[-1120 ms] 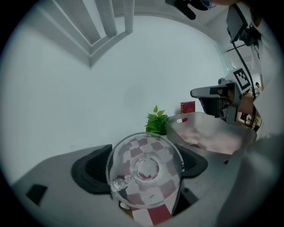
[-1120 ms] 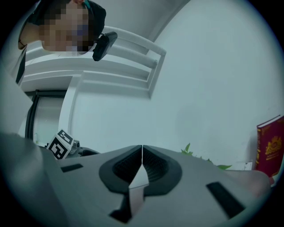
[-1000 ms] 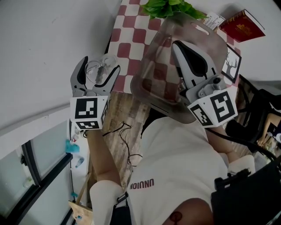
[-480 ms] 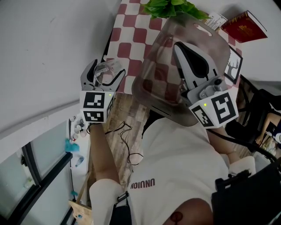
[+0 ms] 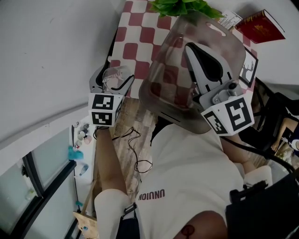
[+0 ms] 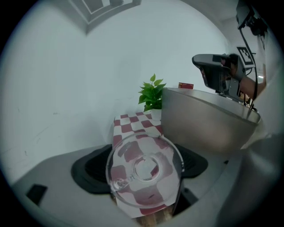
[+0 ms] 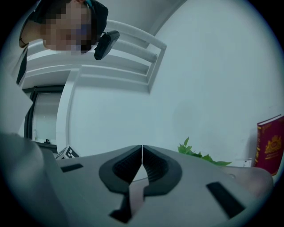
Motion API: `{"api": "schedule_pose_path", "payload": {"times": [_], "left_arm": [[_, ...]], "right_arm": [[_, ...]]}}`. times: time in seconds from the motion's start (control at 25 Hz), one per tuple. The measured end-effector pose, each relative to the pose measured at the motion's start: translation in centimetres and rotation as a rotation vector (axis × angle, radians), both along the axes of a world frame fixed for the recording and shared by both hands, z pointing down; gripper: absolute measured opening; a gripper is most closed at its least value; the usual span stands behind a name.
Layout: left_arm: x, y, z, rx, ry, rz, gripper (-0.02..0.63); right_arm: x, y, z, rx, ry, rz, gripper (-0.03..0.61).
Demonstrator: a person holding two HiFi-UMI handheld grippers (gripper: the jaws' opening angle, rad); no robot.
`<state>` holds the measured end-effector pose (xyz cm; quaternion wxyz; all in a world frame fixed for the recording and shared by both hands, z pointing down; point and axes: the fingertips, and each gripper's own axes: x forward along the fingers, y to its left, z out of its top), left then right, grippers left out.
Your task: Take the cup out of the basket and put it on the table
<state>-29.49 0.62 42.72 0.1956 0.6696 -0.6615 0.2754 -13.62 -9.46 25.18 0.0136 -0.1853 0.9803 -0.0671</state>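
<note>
A clear glass cup [image 5: 115, 74] hangs in the air off the near left corner of the checkered table [image 5: 135, 32], and my left gripper [image 5: 112, 80] is shut on it. In the left gripper view the cup [image 6: 144, 174] fills the space between the jaws, its round base facing the camera. A translucent grey-brown basket [image 5: 170, 74] is held up over the table's near edge, with my right gripper [image 5: 190, 49] shut on its wall. In the right gripper view the right gripper [image 7: 142, 154] has its jaws pressed together on a thin sheet. The basket [image 6: 204, 126] also shows to the cup's right.
A green plant [image 5: 180, 6] stands at the table's far end, beside a red book [image 5: 259, 26] and a small deer picture [image 5: 246, 68]. A white wall runs along the left. Cables [image 5: 133, 140] lie on the wooden floor below.
My left gripper has carried the cup to the right and downward, closer to the table's corner. The right gripper and basket have stayed almost still.
</note>
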Motion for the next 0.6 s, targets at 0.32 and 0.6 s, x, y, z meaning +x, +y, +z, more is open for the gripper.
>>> {"api": "schedule_pose_path", "payload": {"times": [0.32, 0.6], "left_arm": [[0.2, 0.3, 1.8, -0.045, 0.002, 0.005, 0.442], [0.5, 0.3, 3.4, -0.09, 0.007, 0.012, 0.442]], "right_arm": [[0.1, -0.2, 0.2, -0.003, 0.006, 0.004, 0.018], [0.1, -0.4, 0.2, -0.002, 0.012, 0.007, 0.018]]}}
